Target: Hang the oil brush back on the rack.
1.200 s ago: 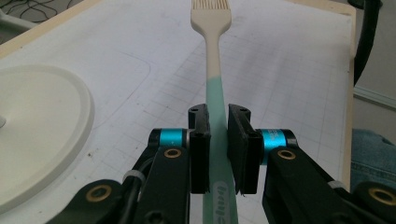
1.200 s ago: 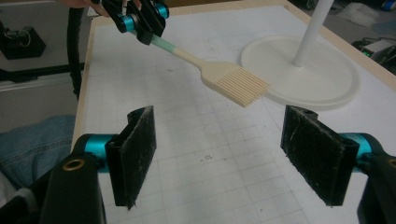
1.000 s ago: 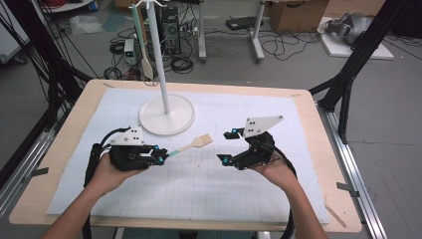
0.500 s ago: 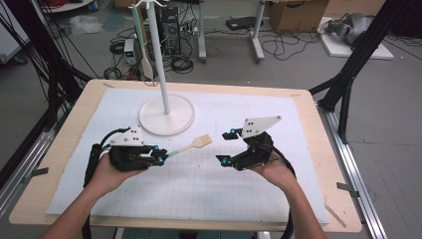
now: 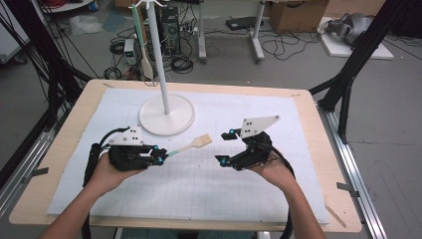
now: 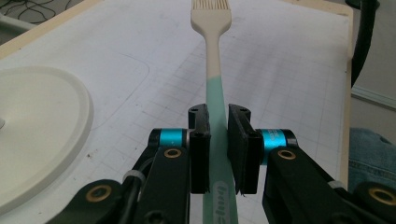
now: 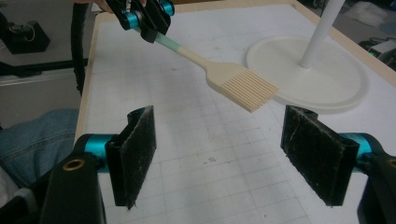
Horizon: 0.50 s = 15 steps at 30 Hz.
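Black jaws hide the brush handle's middle.

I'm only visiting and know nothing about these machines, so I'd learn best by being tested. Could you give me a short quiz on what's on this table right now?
1. True or false: the left hand-held gripper is shut on the brush.
2. Which end of the brush points toward the right hand-held gripper: A the green handle, B the cream bristles, C neither?
3. Fill in: the white stand rests on a round ____.

Key
1. True; its jaws clamp the green handle.
2. B; the bristle head hangs in front of the right hand-held gripper's wide-open jaws, touching neither.
3. Base, on the white mat.
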### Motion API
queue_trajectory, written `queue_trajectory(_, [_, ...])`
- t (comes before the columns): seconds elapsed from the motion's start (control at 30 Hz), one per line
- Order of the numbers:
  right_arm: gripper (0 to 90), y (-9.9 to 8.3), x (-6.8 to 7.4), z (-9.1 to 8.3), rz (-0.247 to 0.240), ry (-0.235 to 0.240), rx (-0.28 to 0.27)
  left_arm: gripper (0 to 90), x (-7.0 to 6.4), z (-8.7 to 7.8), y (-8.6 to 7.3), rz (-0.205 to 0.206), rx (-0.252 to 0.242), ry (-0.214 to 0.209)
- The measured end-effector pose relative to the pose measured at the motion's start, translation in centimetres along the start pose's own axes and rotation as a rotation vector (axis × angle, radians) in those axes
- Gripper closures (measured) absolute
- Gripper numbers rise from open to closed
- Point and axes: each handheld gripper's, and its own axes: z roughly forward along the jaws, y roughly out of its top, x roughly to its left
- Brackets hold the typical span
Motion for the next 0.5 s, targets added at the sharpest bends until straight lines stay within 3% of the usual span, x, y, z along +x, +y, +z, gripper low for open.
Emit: queue_trajectory(0.5, [25.9, 0.86, 0.10, -0.04, -0.019, 0.014, 0.009, 78.9, -0.19, 0.50, 0.26, 0.024, 0.006, -0.036])
